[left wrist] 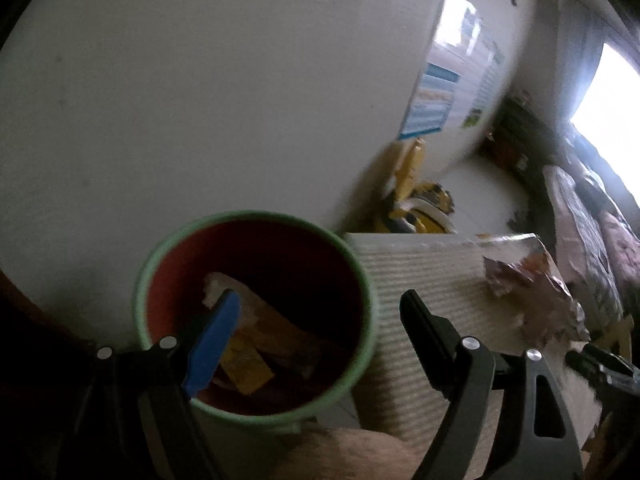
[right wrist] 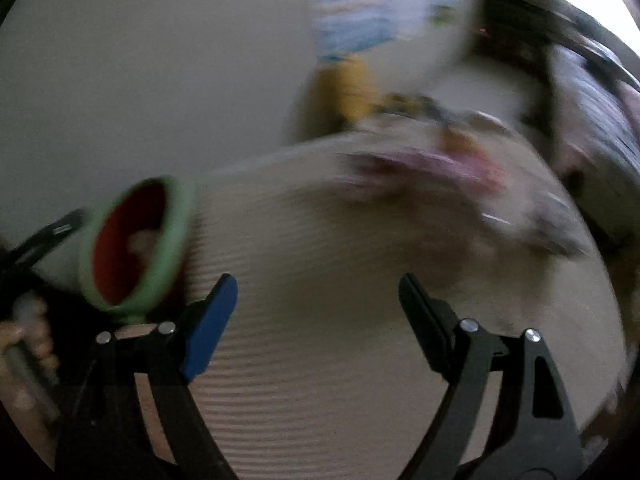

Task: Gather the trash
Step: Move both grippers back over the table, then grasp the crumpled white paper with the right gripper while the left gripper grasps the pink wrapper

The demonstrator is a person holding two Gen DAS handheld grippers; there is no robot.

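Note:
A green-rimmed bin with a red inside [left wrist: 256,312] stands left of a ribbed beige table [left wrist: 432,280]. It holds yellow and white scraps of trash [left wrist: 256,336]. My left gripper [left wrist: 320,312] is open over the bin's right rim, its blue pad inside the bin mouth. Crumpled wrappers [left wrist: 532,292] lie on the table at the right. In the blurred right wrist view, my right gripper [right wrist: 316,300] is open and empty above the table [right wrist: 320,360], with the bin [right wrist: 136,244] to its left and wrapper trash [right wrist: 440,176] ahead.
A white wall [left wrist: 200,80] with a poster [left wrist: 444,92] is behind. A yellow toy vehicle [left wrist: 420,204] stands on the floor beyond the table. A bed with patterned covers [left wrist: 592,240] is at the right. The other gripper [left wrist: 604,368] shows at the right edge.

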